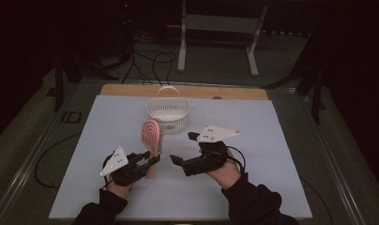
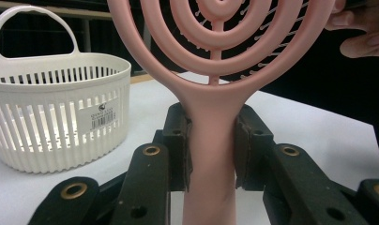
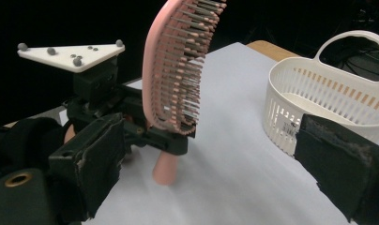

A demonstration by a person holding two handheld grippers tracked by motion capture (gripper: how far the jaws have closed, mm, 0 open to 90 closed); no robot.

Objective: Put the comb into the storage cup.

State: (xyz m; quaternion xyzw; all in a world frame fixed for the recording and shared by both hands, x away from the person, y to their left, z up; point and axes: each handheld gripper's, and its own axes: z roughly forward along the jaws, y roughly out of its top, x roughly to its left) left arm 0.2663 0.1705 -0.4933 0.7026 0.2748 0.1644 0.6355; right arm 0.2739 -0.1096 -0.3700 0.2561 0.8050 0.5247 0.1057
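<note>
One hairbrush (image 1: 152, 136), one basket (image 1: 168, 114)

One pink hairbrush (image 1: 151, 137), standing upright near the table's (image 1: 272, 187) middle. One white slotted basket (image 1: 168, 114) toward the far edge. Two grippers: left (image 1: 150, 159), right (image 1: 183, 150).

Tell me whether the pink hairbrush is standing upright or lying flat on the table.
Upright. The left tool clamps the pink hairbrush by its handle, the handle's end down by the white table and the bristled head rising above.
</note>
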